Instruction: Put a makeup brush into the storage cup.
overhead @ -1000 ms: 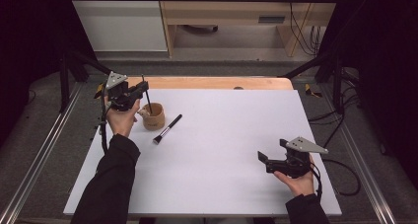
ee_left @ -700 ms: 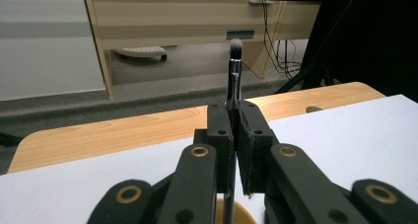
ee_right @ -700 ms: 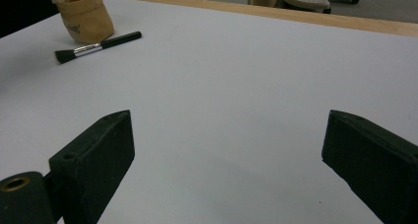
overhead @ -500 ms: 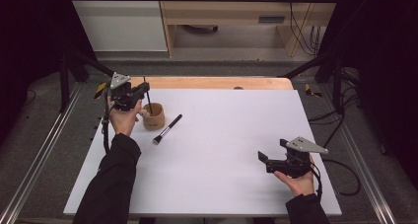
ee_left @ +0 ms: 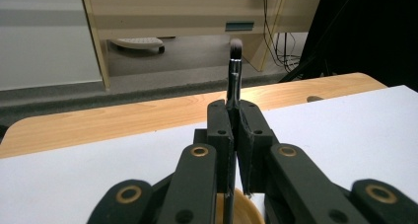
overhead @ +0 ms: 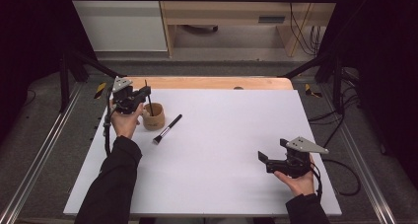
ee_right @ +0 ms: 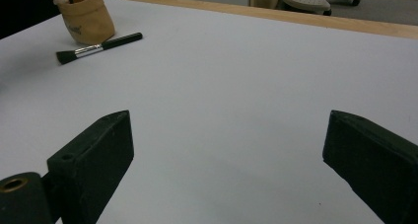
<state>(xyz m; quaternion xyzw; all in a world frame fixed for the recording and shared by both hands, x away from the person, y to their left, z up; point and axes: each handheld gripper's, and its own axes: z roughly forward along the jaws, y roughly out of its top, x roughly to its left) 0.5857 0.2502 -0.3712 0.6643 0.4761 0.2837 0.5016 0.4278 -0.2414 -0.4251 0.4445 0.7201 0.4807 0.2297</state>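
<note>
A tan cup stands on the white table top at the far left. My left gripper is just above it, shut on a thin black brush held upright, bristles up. The brush's lower end reaches down into the cup. In the left gripper view the brush rises from between the closed jaws and the cup rim shows below. A larger black brush lies flat on the table right of the cup. My right gripper rests open near the front right, with nothing between its jaws.
A wooden strip runs along the table's far edge. Metal frame rails flank both sides, and a cable trails off the right gripper. From the right gripper view, the cup and the flat brush lie far off.
My left gripper with the thin brush has shifted slightly down and toward the cup. The right gripper has stayed put.
</note>
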